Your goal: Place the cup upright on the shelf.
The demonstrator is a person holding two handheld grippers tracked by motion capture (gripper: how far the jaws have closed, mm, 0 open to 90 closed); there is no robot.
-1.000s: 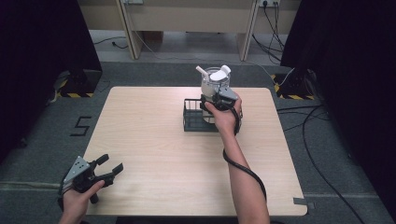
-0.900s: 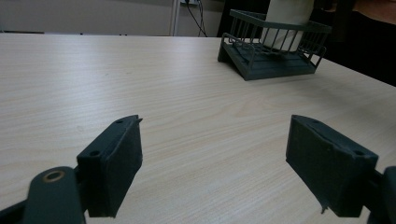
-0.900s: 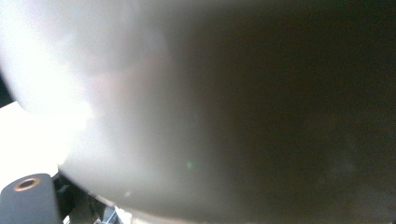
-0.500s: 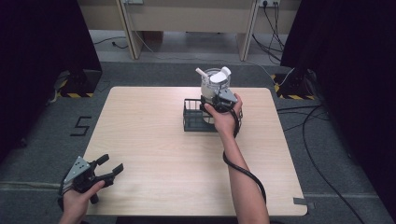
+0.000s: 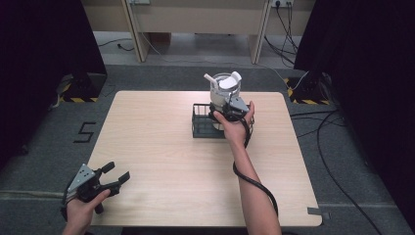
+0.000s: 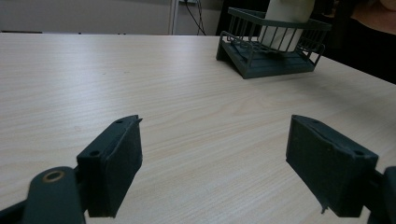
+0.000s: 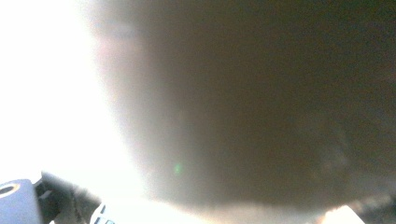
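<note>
The right tool [image 5: 229, 105] is sitting at the far centre of the desk [image 5: 161, 147], pressed against the white container [image 5: 224, 89] that is standing in the dark wire basket [image 5: 205, 121]. In the high view the hand [image 5: 237, 125] is covering most of the tool, and the right gripper view is giving only a blurred white and brown surface right at the lens, so I cannot tell whether this tool is clenched or released. The container is rising above the basket's rim, with two white pieces sticking up from its top at about 11 and 1 o'clock.

The left tool [image 5: 115, 177] is lying low at the desk's 7 o'clock corner, held in the person's left hand [image 5: 83, 208], well apart from the basket. Its jaws are standing wide apart with nothing between them; in the left gripper view the left tool [image 6: 215, 163] is looking across bare wood, with the basket [image 6: 271, 46] and the pale container [image 6: 286, 23] inside it at about 1 o'clock.

A black cable [image 5: 254, 183] is trailing along the right forearm.
</note>
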